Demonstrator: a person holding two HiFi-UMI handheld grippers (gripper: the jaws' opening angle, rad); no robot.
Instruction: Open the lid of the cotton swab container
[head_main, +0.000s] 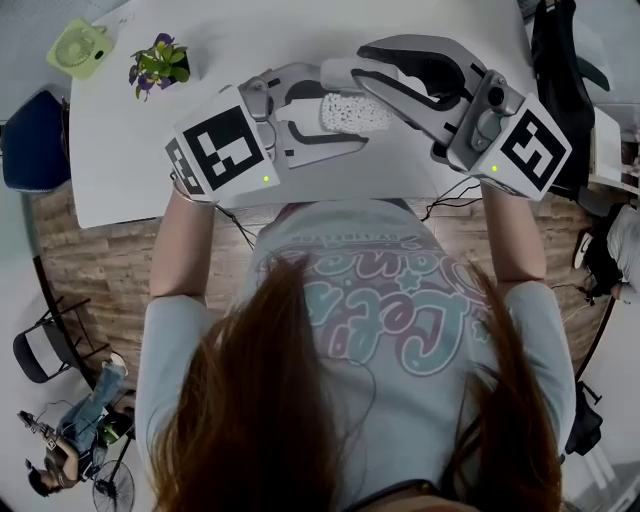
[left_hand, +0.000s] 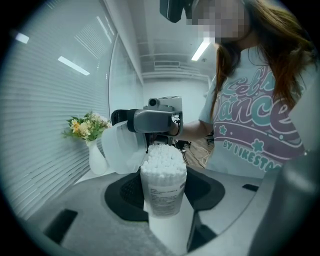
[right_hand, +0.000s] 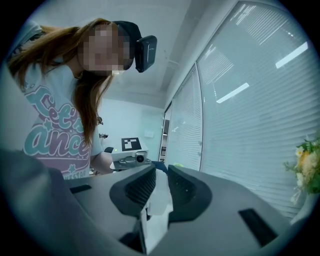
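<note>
The lid is found off, clamped in the right gripper, with the uncapped cotton swab container gripped by the left gripper; opening is judged complete.

Head view looks steeply down on left gripper and right gripper; each gripper view faces the other close beyond its jaws.

Office — white table, window blinds, strip lights
</note>
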